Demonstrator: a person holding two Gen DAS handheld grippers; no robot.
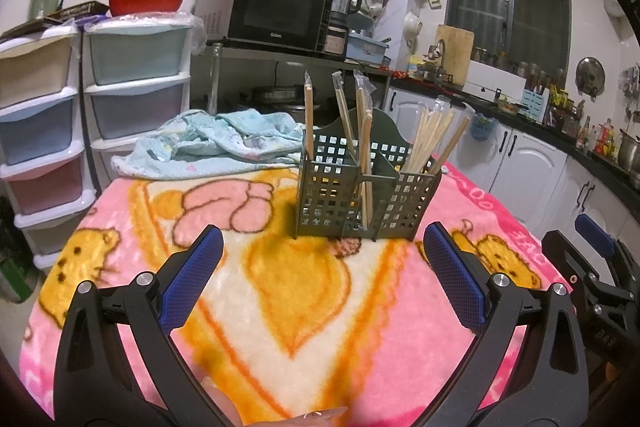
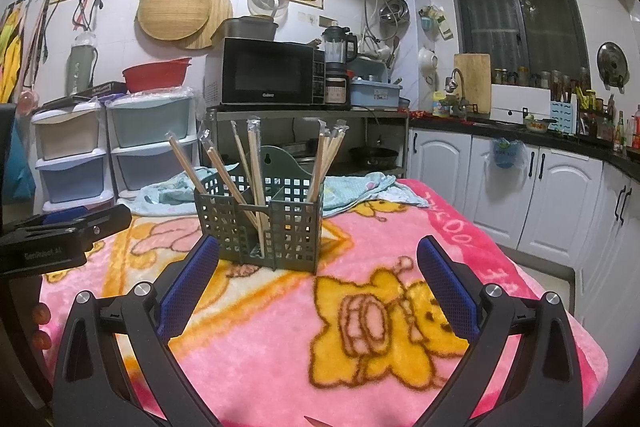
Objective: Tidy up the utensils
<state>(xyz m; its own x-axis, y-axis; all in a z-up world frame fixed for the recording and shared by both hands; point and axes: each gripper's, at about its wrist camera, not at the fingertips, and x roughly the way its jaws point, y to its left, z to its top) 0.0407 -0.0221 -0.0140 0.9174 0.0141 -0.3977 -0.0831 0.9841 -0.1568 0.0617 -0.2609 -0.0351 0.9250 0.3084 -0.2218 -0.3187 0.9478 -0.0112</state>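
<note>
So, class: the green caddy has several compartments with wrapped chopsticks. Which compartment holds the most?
The right-hand compartment in the left wrist view: a thick fan of chopsticks stands there, while the left and middle sections hold only a few.

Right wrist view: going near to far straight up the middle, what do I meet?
Pink cartoon blanket → green utensil caddy holding wrapped chopsticks → light blue towel → metal shelf → black microwave.

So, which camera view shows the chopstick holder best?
The right wrist view: the chopstick holder stands sharp, showing all compartments. In the left wrist view the holder is complete too, but slightly blurred.
</note>
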